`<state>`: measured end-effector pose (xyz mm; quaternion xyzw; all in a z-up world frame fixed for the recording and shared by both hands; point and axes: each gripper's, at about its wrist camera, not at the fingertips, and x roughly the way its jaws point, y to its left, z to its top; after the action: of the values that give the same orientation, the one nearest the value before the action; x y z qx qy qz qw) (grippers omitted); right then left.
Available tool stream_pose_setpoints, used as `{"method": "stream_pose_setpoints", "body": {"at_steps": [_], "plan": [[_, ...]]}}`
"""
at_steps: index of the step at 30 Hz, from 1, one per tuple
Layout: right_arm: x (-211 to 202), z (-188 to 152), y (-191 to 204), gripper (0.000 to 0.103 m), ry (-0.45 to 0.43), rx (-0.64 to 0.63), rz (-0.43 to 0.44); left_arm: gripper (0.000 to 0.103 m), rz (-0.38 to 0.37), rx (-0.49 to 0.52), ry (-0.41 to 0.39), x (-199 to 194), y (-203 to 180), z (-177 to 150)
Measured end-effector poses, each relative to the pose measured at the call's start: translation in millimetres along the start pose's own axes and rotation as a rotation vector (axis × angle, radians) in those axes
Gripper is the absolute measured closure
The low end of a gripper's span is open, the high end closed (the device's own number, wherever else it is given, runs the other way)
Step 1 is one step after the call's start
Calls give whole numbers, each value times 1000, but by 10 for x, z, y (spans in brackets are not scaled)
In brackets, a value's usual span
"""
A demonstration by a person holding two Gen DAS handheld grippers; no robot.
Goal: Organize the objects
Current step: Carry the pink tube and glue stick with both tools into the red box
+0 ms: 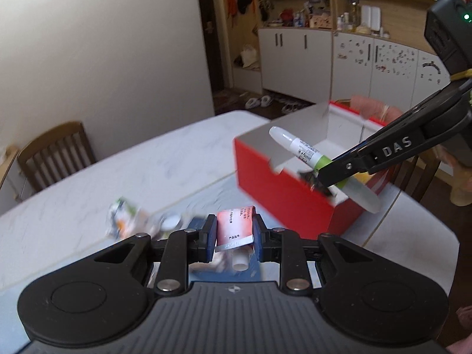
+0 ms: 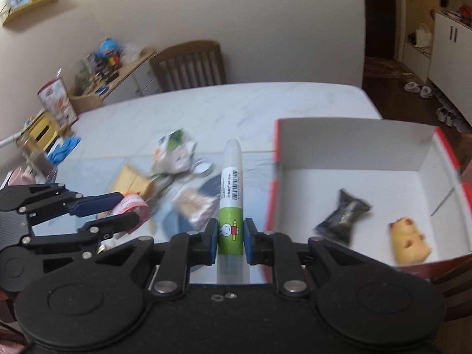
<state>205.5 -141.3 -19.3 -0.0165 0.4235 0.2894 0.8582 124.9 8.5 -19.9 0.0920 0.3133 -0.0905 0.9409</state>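
Both grippers loaded: my left gripper [image 1: 231, 234] pinches a red-white tube [image 1: 235, 228] above the table clutter [image 2: 177, 174]; my right gripper [image 2: 231, 243] clamps a green glue pen [image 2: 231, 194] beside the red box [image 2: 270, 203] rim, box interior mostly open.

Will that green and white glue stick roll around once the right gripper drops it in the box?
Probably: the glue stick looks smooth and round, and the box floor looks flat. It seems light and rigid, so unlikely to break.
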Motion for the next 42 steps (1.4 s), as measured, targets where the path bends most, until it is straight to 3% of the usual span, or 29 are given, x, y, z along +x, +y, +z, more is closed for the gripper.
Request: {"method": "stream_pose_setpoints", "body": {"at_steps": [9, 19, 32, 42], "plan": [[-137, 131, -698, 86, -57, 37, -72, 79, -50, 60, -4, 400, -479, 415], [-37, 154, -1416, 86, -31, 119, -117, 79, -96, 80, 81, 970, -925, 662], [375, 179, -1759, 86, 51, 155, -112, 79, -3, 99, 212, 1758, -1081, 906], [707, 164, -1840, 86, 160, 180, -83, 79, 66, 94, 364, 2296, -1118, 957]]}}
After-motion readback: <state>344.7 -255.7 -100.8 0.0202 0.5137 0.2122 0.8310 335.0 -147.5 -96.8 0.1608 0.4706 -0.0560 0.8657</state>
